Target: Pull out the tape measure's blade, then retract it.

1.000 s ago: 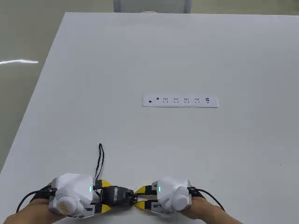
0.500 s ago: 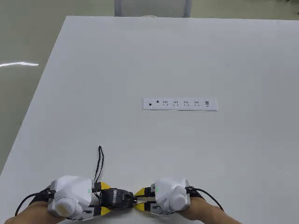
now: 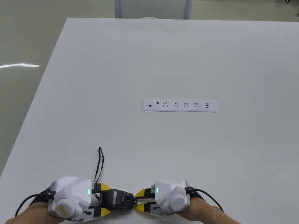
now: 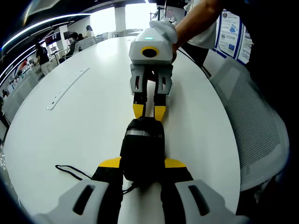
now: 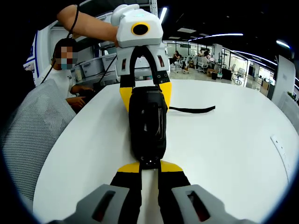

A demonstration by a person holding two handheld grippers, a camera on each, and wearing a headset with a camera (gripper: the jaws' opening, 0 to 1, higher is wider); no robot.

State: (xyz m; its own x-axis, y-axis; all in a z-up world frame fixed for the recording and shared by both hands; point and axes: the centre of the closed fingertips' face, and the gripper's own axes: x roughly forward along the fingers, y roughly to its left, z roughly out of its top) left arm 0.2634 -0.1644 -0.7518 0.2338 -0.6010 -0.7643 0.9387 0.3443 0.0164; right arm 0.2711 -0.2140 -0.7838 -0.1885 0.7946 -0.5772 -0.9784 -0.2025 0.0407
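Black tape measure (image 3: 117, 199) lay low in the frame near the tabletop's (image 3: 187, 56) front edge, caught between my two tongs. My left tongs (image 3: 105, 199) were spread to the case's width and clamped on its sides, I judge to anchor it against the pull. My right tongs (image 3: 139, 200) faced them, pinched nearly shut on a small tab (image 5: 148, 164) at the case's mouth, which I took for the blade's end; no blade showed drawn out yet. A black wrist strap (image 3: 99, 161) trailed toward mid-frame, clear of both tongs. Toward the lower right the surface lay bare, giving room to draw the blade. A power strip (image 3: 180, 104) sat well apart at centre.
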